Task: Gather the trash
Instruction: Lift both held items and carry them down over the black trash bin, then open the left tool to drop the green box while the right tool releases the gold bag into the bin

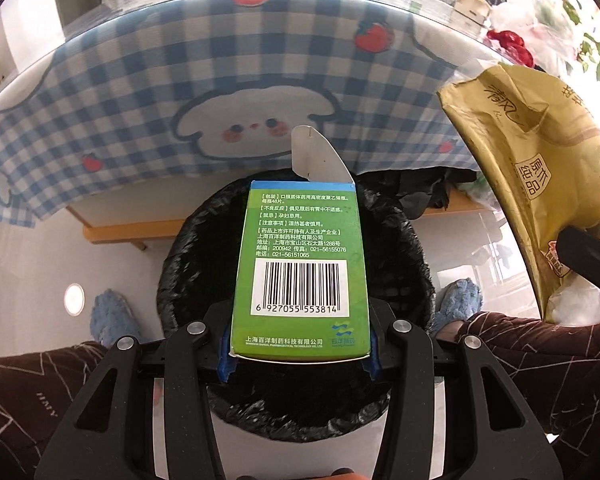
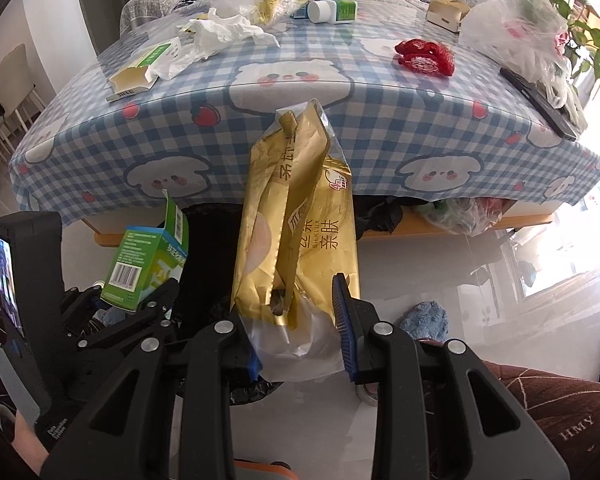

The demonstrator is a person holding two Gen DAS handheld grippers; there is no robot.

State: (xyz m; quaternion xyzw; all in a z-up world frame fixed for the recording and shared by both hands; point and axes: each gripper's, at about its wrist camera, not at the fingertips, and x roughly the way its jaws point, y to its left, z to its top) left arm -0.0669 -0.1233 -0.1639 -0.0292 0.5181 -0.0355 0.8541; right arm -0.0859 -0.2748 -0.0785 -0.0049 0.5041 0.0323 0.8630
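Box [image 1: 300,268] between jaws (over bin [image 1: 188,248])

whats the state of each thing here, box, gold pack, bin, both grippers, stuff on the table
green box: top flap open, held over the bin
gold pack: crumpled, opened, held upright
bin: lined with a black bag, mouth open
left gripper: shut on the green box
right gripper: shut on the gold pack
second green box: lying open on the table
white bottle: lying on its side
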